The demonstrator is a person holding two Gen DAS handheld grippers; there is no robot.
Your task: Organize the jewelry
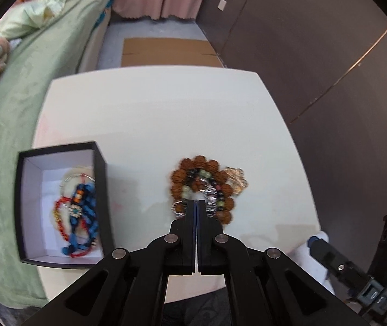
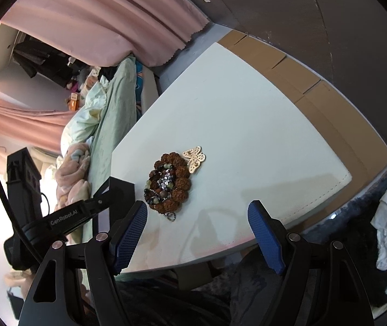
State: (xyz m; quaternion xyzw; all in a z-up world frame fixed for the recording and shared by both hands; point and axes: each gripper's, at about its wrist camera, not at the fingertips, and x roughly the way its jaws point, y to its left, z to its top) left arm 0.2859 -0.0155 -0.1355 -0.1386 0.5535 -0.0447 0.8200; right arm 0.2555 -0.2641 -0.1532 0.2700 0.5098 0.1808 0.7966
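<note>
White table (image 1: 152, 114) carrying the jewelry to be sorted. A black box (image 1: 103, 190) with a white lining stands at the table's left edge as seen from the left wrist view, open-topped, presumably the destination; it already holds a blue beaded strand (image 1: 88, 203) and a red cord bracelet (image 1: 60, 222) lying tangled on its floor, with a pale ring shape partly under them.

Loose pieces remain in 1 heap nearer the table's near edge, well apart from the box. A brown seed-bead bracelet (image 2: 179, 184) forms the outer ring; a darker bracelet with green beads (image 2: 166, 167) and a silver chain (image 2: 166, 180) lie inside it, and a gold butterfly ornament (image 2: 194, 159) touches its far side. Heaping likely reflects unsorted stock awaiting transfer.

Left gripper (image 1: 196, 203): jaws fully together, tips at the near rim of the heap. Whether a strand is pinched between them cannot be told, as the view is blurred and the fingers cover the contact point.

Right gripper (image 2: 197, 233): jaws wide apart, blue pads (image 2: 129, 233) bare, holding nothing, poised over the near edge short of the heap.
</note>
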